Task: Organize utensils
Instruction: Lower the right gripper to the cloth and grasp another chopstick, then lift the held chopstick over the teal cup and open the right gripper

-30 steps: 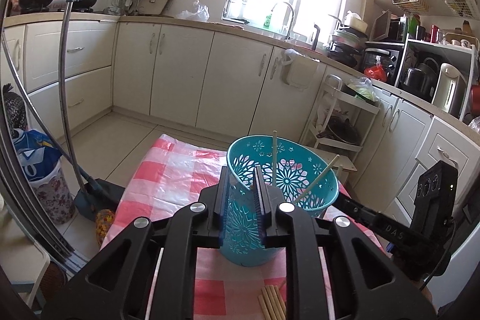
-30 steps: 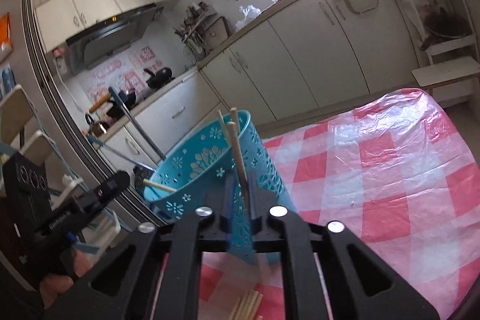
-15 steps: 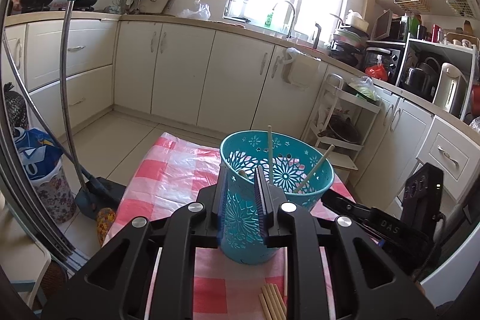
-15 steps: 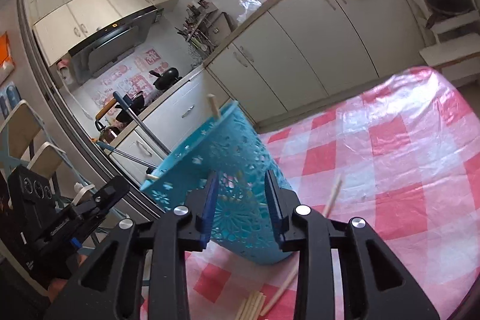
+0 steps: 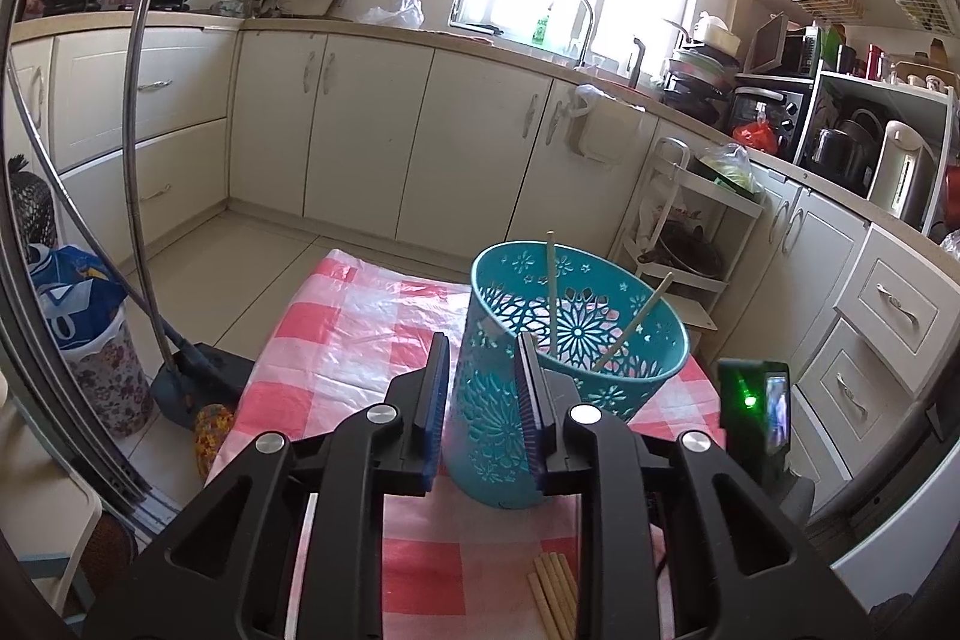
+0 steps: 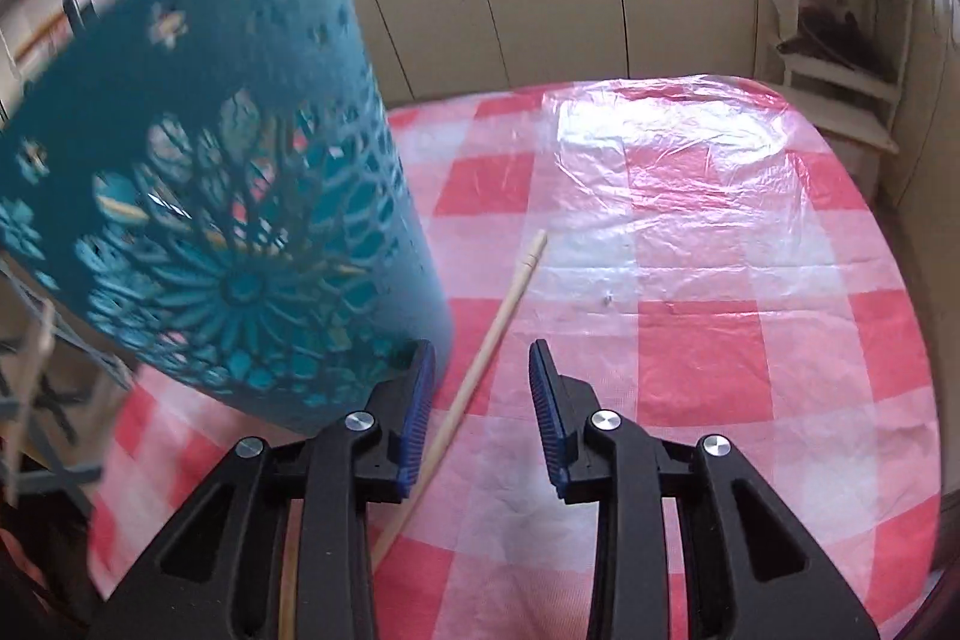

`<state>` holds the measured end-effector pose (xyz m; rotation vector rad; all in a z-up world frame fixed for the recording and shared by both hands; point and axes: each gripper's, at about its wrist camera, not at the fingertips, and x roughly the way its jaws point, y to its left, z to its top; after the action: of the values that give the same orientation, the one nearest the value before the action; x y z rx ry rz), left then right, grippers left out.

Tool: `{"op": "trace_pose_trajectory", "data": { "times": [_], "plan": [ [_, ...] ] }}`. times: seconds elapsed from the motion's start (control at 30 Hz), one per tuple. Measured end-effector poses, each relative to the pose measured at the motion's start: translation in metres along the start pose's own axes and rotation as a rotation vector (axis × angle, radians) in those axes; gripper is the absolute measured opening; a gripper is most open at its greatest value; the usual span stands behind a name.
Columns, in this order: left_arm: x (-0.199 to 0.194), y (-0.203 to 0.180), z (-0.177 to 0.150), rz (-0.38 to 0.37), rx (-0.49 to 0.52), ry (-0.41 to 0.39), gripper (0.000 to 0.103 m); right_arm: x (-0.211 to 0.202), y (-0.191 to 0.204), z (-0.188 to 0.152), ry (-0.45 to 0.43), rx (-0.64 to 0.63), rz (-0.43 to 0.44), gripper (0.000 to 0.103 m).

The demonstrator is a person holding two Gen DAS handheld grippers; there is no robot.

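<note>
A teal cut-out basket (image 5: 576, 340) stands on the red-checked tablecloth (image 5: 360, 340) with two wooden chopsticks (image 5: 551, 292) leaning inside. My left gripper (image 5: 483, 370) has the basket's near-left wall between its jaws. The jaws are opening, and a thin gap shows beside the left pad. My right gripper (image 6: 480, 349) is open and tipped down over the cloth, right of the basket (image 6: 210, 196). One loose chopstick (image 6: 498, 322) lies flat on the cloth, running under the gap close to the left finger. A bundle of chopsticks (image 5: 555, 592) lies below the left gripper.
Cream kitchen cabinets (image 5: 360, 130) line the far wall. A white rack (image 6: 840, 40) stands past the table's far right corner. A mop and dustpan (image 5: 180, 376) lean at the left. The right hand's black device with a green light (image 5: 753, 400) sits right of the basket.
My right gripper opened and dropped its chopstick, which now lies on the cloth, and it tipped down toward the table. My left jaws widened around the basket wall.
</note>
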<state>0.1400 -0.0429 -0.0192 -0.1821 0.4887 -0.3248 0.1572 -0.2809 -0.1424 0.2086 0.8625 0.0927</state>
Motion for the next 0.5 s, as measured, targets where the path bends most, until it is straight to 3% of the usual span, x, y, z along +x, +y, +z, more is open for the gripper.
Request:
{"op": "trace_pose_trajectory", "data": {
  "times": [0.13, 0.27, 0.43, 0.5],
  "plan": [
    [0.001, 0.01, -0.004, 0.005, -0.015, 0.011, 0.021, 0.008, 0.009, -0.006, 0.045, -0.074, -0.055, 0.033],
    [0.0, 0.017, -0.006, 0.002, -0.033, 0.015, 0.021, 0.001, 0.004, -0.008, 0.095, -0.097, -0.088, 0.007],
    [-0.004, 0.022, -0.007, -0.01, -0.045, 0.013, 0.022, -0.012, -0.015, -0.01, 0.177, -0.065, -0.052, 0.006],
    [-0.005, 0.025, -0.006, -0.014, -0.052, 0.012, 0.022, -0.022, -0.011, -0.018, 0.232, -0.13, -0.054, 0.006]
  ]
}}
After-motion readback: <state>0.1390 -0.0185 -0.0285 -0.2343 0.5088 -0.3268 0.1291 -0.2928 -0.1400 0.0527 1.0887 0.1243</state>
